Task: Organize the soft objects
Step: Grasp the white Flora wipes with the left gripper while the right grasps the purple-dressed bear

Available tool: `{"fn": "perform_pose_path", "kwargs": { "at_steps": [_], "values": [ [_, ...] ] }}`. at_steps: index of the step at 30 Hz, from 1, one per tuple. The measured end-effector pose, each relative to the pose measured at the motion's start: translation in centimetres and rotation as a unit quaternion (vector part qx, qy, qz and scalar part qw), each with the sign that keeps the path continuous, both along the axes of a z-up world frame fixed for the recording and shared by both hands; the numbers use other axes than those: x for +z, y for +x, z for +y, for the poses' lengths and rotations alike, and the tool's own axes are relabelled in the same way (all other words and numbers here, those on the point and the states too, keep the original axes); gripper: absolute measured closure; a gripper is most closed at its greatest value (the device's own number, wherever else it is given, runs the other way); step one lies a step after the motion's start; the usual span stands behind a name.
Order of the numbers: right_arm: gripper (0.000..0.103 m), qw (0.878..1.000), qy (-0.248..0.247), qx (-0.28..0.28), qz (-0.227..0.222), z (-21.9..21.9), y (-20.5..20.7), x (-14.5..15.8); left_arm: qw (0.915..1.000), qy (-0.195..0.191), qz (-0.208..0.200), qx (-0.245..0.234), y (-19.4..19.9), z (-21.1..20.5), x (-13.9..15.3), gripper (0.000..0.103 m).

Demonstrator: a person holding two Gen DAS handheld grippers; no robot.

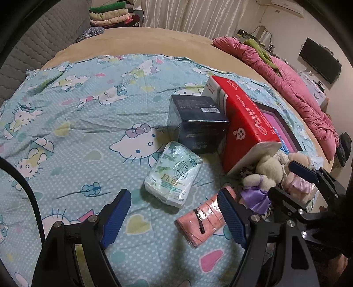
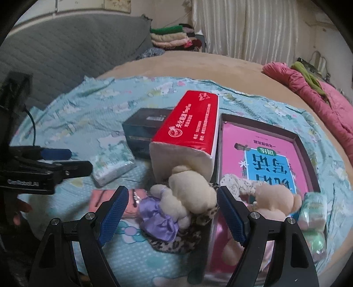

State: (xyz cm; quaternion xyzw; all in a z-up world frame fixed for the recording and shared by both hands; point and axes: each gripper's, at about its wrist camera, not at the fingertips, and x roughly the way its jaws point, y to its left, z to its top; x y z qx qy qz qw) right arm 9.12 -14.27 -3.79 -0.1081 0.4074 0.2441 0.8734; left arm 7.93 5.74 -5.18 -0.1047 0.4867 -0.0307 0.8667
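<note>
A cream teddy bear in a purple dress (image 2: 187,194) lies on a leopard-print cloth (image 2: 176,242), against a red tissue pack (image 2: 189,128). My right gripper (image 2: 173,212) is open and straddles this bear; the pads do not press it. A second bear in a pink dress (image 2: 273,203) lies just right of it, over the edge of a box holding a pink book (image 2: 264,154). My left gripper (image 1: 174,217) is open above the bedsheet. A white-green tissue pack (image 1: 174,174) is ahead of it, and a pink packet (image 1: 203,220) lies by its right finger.
A dark box (image 1: 196,123) stands behind the tissue pack. A pastel pack (image 2: 313,209) lies at the tray's right corner. A pink quilt (image 1: 297,88) runs along the bed's right side. Folded clothes (image 1: 110,15) are stacked by the grey headboard (image 1: 39,48).
</note>
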Motion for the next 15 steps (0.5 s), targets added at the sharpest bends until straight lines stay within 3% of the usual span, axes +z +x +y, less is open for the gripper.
{"fn": "perform_pose_path", "kwargs": {
  "at_steps": [15],
  "values": [
    [0.020, 0.988, -0.128, 0.081, -0.031, 3.1, 0.6, -3.3, 0.9999, -0.003, 0.011, -0.011, 2.1, 0.0, -2.0, 0.023]
  ]
}}
